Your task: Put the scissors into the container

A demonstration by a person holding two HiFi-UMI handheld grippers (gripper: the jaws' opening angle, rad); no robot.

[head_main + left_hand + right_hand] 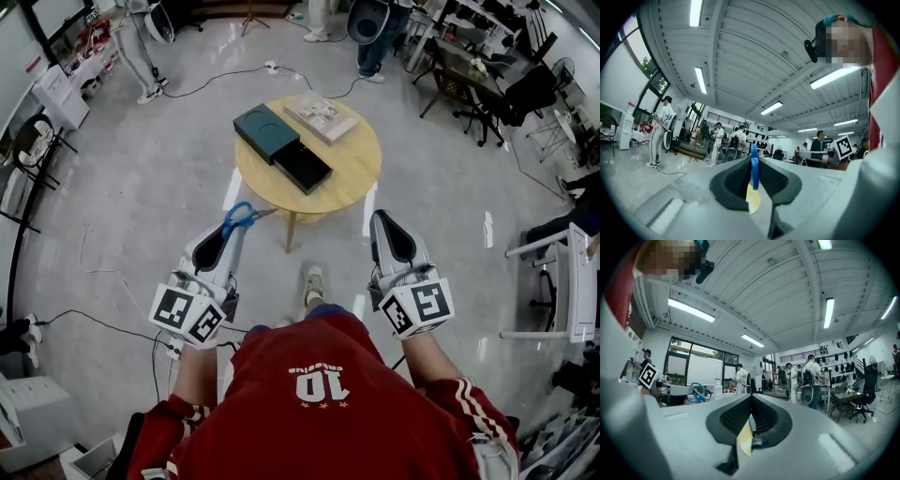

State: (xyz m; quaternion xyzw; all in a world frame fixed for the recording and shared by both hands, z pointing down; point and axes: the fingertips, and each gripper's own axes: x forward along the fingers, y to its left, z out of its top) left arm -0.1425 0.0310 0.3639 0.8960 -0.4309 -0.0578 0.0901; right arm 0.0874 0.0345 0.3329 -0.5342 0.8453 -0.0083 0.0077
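Head view: the left gripper [232, 231] hangs just short of the near edge of the round table [361, 159]. Its jaws are clamped on the blue handles of the scissors [240, 217], whose blades point toward the table. The right gripper [384, 225], also on the table's near side, has its jaws pressed together on nothing. The dark container [303, 167] lies open at the table's middle, touching a teal box [265, 132].
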